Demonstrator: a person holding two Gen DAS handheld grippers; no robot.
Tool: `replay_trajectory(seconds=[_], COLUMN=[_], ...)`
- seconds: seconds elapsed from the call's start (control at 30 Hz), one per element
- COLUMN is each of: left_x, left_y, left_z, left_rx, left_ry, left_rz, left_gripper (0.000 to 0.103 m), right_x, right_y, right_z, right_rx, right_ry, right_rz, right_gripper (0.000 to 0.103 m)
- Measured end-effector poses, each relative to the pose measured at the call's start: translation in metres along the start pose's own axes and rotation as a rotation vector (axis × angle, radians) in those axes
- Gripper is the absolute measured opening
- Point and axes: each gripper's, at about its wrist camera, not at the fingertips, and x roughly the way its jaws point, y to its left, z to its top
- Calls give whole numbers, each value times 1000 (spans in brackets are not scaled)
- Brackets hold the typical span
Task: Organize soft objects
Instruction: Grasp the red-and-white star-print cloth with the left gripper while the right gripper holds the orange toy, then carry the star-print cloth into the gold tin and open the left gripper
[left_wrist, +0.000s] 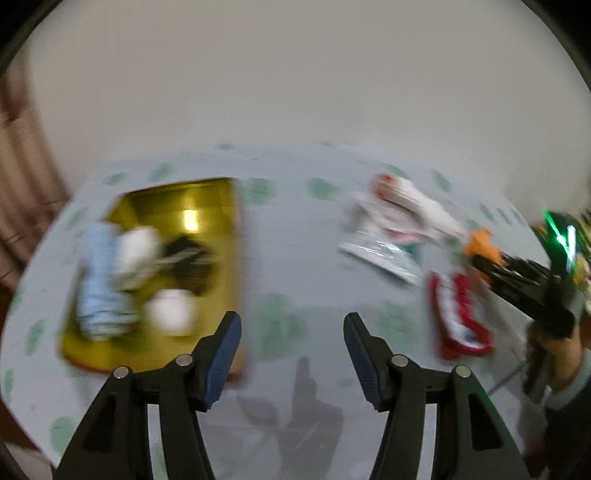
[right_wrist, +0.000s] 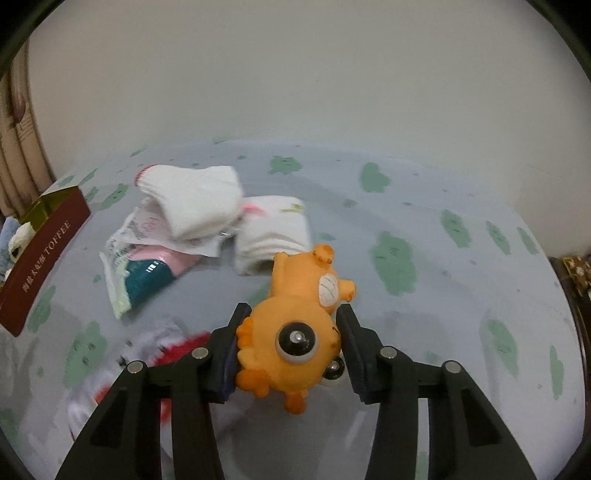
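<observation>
a: left view first, pls. what is by the left claw (left_wrist: 291, 356)?

b: its jaws stand wide apart, nothing between them, only the tablecloth (left_wrist: 288, 236) w/ green spots under. left of the claw, just beside its left finger, is a gold box (left_wrist: 221, 206). inside i see a light blue cloth (left_wrist: 98, 284), two white soft things and sth dark, but the picture is blurred, cannot tell more.

a: and to the right of it?

b: further ahead and right, a pile of white socks (left_wrist: 410, 206) on a plastic packet (left_wrist: 384, 256). closer, right of the claw, a red-and-white sock (left_wrist: 456, 317) flat on the cloth. at far right the other claw, w/ a person's sleeve (left_wrist: 569, 387) behind it.

a: ok. right claw (right_wrist: 291, 343)?

b: it is clamped on an orange toy (right_wrist: 299, 332); both pads press the toy's round head. the toy has bulging eyes; its body points away from the claw.

a: around it?

b: far left, the box w/ "toffee" on its dark red side. ahead-left the white socks (right_wrist: 195, 199) and the packet (right_wrist: 147, 273). just left, under the left finger, the red-white sock (right_wrist: 159, 350), blurred.
</observation>
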Motion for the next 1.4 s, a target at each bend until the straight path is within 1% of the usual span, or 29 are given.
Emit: replay_trajectory(seconds=[0.07, 0.17, 0.23, 0.33, 0.43, 0.53, 0.6, 0.73, 0.77, 0.83, 0.9, 0.97, 1.0, 1.03, 1.07, 1.1, 1.17, 1.23, 1.4], left_x=[11, 24, 33, 50, 68, 86, 96, 107, 109, 109, 110, 109, 111, 112, 110, 110, 109, 106, 93], left_y=[-25, -56, -72, -93, -108, -119, -125, -135, -139, -149, -156, -157, -159, -158, -156, -153, -146, -140, -140], left_z=[3, 6, 10, 15, 20, 22, 20, 13, 11, 9, 8, 7, 8, 7, 7, 7, 9, 11, 13], left_rx=[35, 61, 67, 65, 55, 37, 23, 42, 50, 85, 104, 94, 90, 85, 82, 74, 44, 19, 62], left_ry=[51, 103, 132, 191, 235, 281, 296, 311, 312, 277, 270, 253, 255, 255, 250, 249, 264, 261, 219], left_rz=[-78, -165, -199, -255, -282, -291, -277, -257, -244, -216, -223, -243, -244, -240, -239, -248, -277, -275, -247], left_gripper=[59, 59, 59, 59, 59, 59, 59, 59, 59, 59, 59, 59, 58, 53, 39, 31, 28, 26, 25], right_x=[-5, -11, -12, -11, -9, -8, -8, -8, -8, -8, -8, -8, -8, -8, -8, -8, -8, -8, -7], right_y=[-9, -24, -32, -40, -43, -42, -40, -42, -42, -42, -43, -44, -44, -45, -45, -45, -44, -44, -43], right_z=[-8, -20, -24, -27, -28, -31, -30, -31, -31, -31, -30, -30, -30, -29, -30, -29, -29, -29, -29], right_rx=[5, 22, 37, 70, 96, 89, 79, 97, 97, 100, 106, 111, 113, 115, 116, 115, 112, 111, 106], right_ry=[-5, -4, 3, 10, 21, 27, 24, 25, 25, 24, 26, 26, 26, 26, 27, 27, 26, 26, 26], right_rz=[-18, -45, -48, -26, 0, 2, -2, 14, 15, 18, 22, 27, 29, 30, 32, 32, 32, 30, 23], right_gripper=[44, 44, 44, 44, 44, 44, 44, 44, 44, 44, 44, 44, 44, 44, 44, 44, 44, 44, 44])
